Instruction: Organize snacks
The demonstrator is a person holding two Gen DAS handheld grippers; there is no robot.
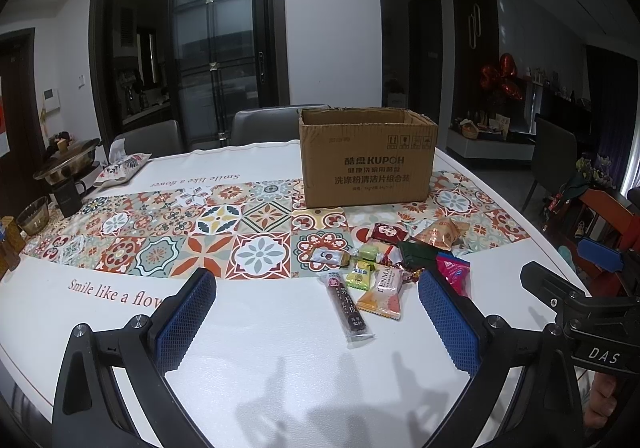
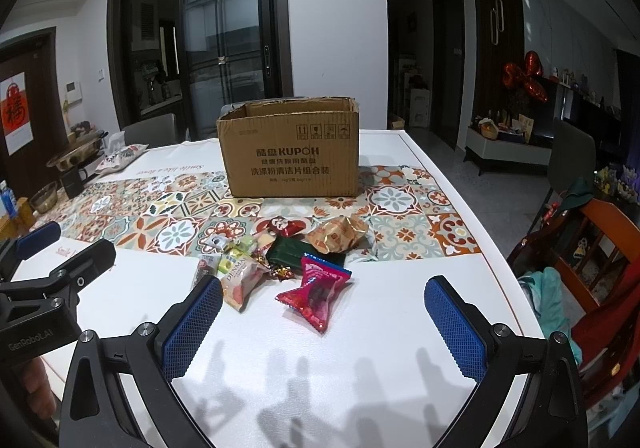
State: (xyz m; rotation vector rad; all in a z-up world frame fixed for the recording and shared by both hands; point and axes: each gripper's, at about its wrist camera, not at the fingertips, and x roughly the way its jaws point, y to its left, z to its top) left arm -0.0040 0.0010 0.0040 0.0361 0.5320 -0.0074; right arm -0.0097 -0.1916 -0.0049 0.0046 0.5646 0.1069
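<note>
A pile of wrapped snacks lies on the table in front of an open cardboard box (image 1: 366,157) (image 2: 290,151). In the left wrist view I see a long dark bar (image 1: 349,308), a pink-orange pack (image 1: 382,294), a yellow-green pack (image 1: 359,275) and a gold pack (image 1: 440,234). In the right wrist view a pink-red packet (image 2: 318,292) lies nearest, with a dark green pack (image 2: 294,252) and the gold pack (image 2: 338,234) behind. My left gripper (image 1: 316,284) is open and empty, short of the pile. My right gripper (image 2: 324,290) is open and empty, its fingers either side of the pink-red packet.
The table (image 1: 260,348) has a patterned tile runner (image 1: 180,232). At the far left stand a metal pot (image 1: 68,163), a glass bowl (image 1: 34,215), a dark mug (image 1: 68,195) and a tissue pack (image 1: 122,167). Grey chairs (image 1: 272,123) stand behind; an orange wooden chair (image 2: 600,240) stands right.
</note>
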